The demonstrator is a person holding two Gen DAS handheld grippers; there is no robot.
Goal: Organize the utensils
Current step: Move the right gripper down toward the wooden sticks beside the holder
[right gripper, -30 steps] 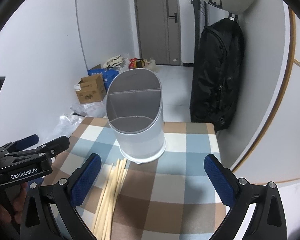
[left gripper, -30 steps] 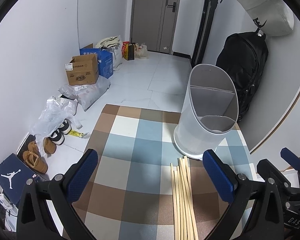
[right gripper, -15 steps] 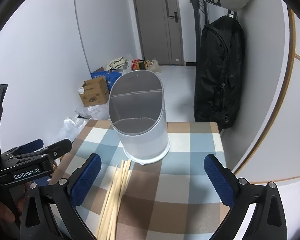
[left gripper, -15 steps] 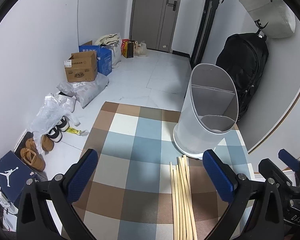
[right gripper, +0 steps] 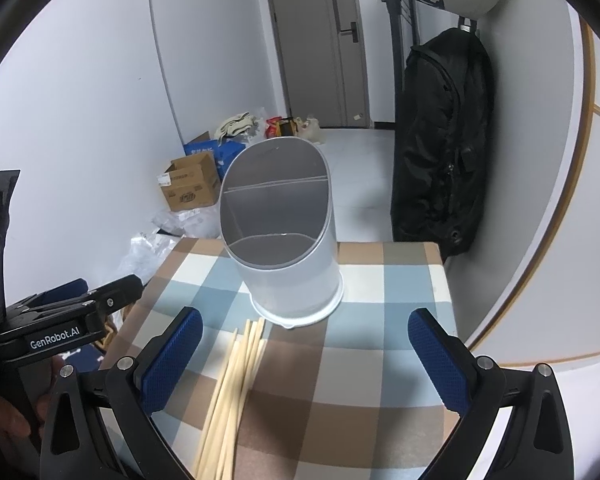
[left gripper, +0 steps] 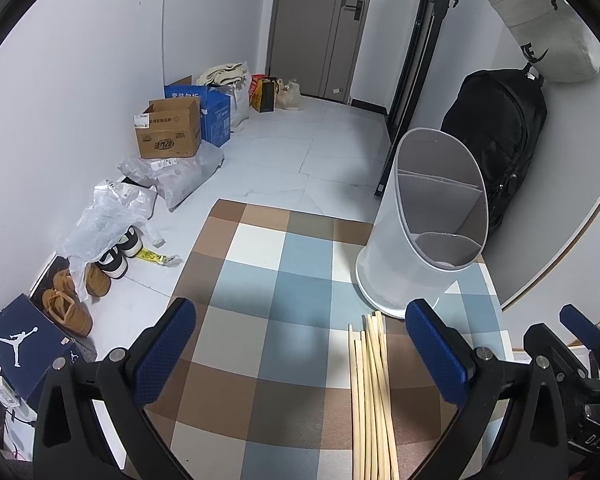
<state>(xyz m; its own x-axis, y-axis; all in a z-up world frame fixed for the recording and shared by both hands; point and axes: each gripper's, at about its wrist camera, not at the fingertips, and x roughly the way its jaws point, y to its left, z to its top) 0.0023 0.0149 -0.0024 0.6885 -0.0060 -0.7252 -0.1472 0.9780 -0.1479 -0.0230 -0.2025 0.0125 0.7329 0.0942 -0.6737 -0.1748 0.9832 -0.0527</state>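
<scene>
A bundle of several pale wooden chopsticks (left gripper: pixel 374 396) lies on the checked tablecloth (left gripper: pixel 280 292), pointing at a white utensil holder (left gripper: pixel 428 220) with divided compartments, which look empty. The chopsticks (right gripper: pixel 232 392) and holder (right gripper: pixel 284 240) also show in the right wrist view. My left gripper (left gripper: pixel 300 344) is open and empty above the cloth, left of the chopsticks. My right gripper (right gripper: pixel 304 356) is open and empty, above the chopsticks' far ends and in front of the holder.
The table's far edge drops to a tiled floor with cardboard boxes (left gripper: pixel 172 132), plastic bags (left gripper: pixel 112 220) and shoes (left gripper: pixel 68 308). A black backpack (right gripper: pixel 444 140) hangs on the wall right of the holder. The left gripper's body (right gripper: pixel 64 316) shows at left in the right wrist view.
Both grippers have shifted slightly; the holder and chopsticks sit a little differently in view. Jaws stay open. Nothing on the table has moved.
</scene>
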